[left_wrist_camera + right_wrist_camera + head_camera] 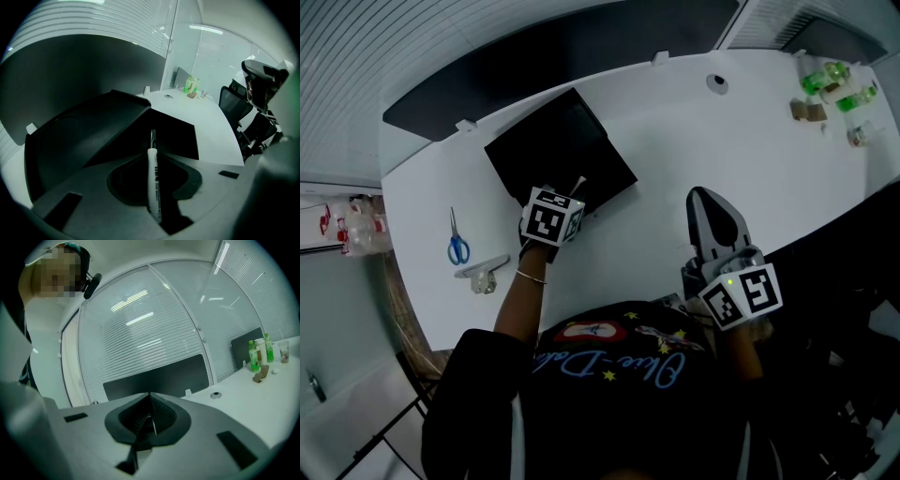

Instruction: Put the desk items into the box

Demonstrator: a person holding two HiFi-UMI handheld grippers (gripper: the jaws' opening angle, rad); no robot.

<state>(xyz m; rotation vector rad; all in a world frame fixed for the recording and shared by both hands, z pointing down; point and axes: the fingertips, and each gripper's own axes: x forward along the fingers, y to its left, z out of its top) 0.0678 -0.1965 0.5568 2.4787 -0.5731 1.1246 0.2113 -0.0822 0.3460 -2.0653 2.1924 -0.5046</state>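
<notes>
A black box (pixel 558 155) lies open on the white desk (pixel 675 141); in the left gripper view its dark inside (pixel 173 136) sits just beyond the jaws, with its lid (pixel 93 131) raised at the left. My left gripper (pixel 572 200) hovers over the box's near edge, shut on a white pen (pixel 154 180) whose thin tip (pixel 578 184) sticks out past the jaws toward the box. My right gripper (pixel 711 204) stays near the desk's front edge, to the right of the box. Its jaws (pixel 150 399) meet at a point, shut with nothing between them.
Blue-handled scissors (pixel 457 246) and a small clear item (pixel 483 274) lie at the desk's left end. Green bottles (pixel 830 80), brown pieces (pixel 809 111) and a cup (pixel 858 136) stand at the far right. A cable grommet (pixel 717 82) sits at the back. Office chairs (pixel 262 84) stand beyond the desk.
</notes>
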